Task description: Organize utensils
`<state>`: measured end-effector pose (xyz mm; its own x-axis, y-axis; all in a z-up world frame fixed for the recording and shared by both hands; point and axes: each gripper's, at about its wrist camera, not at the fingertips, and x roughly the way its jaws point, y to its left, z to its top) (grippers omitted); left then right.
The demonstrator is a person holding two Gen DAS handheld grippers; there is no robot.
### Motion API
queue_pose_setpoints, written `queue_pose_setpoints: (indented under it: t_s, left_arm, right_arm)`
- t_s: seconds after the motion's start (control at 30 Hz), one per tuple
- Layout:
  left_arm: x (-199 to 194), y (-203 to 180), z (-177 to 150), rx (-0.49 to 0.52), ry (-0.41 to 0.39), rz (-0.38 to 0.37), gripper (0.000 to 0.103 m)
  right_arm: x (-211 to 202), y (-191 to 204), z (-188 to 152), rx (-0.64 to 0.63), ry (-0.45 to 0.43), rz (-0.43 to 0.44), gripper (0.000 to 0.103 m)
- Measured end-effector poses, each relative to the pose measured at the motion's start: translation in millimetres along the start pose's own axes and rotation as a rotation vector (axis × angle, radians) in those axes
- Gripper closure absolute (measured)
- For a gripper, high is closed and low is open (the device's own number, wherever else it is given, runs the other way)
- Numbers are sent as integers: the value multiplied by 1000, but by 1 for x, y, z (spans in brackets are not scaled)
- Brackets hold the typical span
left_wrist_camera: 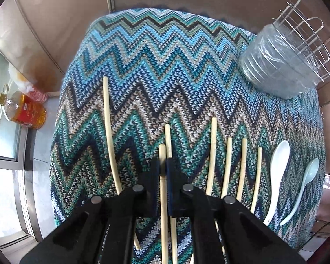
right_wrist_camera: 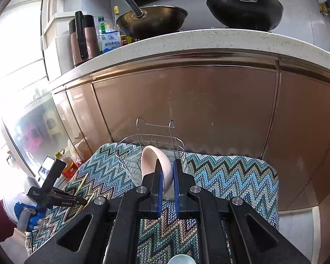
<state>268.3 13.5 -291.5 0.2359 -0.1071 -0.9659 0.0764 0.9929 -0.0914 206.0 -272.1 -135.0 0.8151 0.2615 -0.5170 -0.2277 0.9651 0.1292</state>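
Pale chopsticks (left_wrist_camera: 213,154) lying parallel on cloth; two white spoons (left_wrist_camera: 278,176) beside them.

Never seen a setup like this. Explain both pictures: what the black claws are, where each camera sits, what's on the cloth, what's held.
The black claws are hand-held two-finger grippers, one per hand, each carrying a forward-looking camera. The left view looks steeply down: the left gripper is shut on one chopstick; more chopsticks and two spoons lie on the zigzag cloth. The right view looks ahead at the cabinets: the right gripper pinches a pale spoon before a wire rack. A gloved hand holds the left gripper.
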Motion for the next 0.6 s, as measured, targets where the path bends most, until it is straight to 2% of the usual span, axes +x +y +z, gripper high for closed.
queue_pose_setpoints:
  t_s: [0.17, 0.43, 0.6]
  left_arm:
    - [-14, -3, -12, -24, -54, -22, 98]
    - [-57, 14, -32, -39, -121, -66, 98]
    - [-110, 19, -29, -47, -247, -123, 98]
  right_arm:
    - [-8, 1, 0, -5, 4, -12, 95]
    - [-32, 10, 4, -20, -18, -33, 95]
    - [-46, 15, 14, -27, -51, -51, 95]
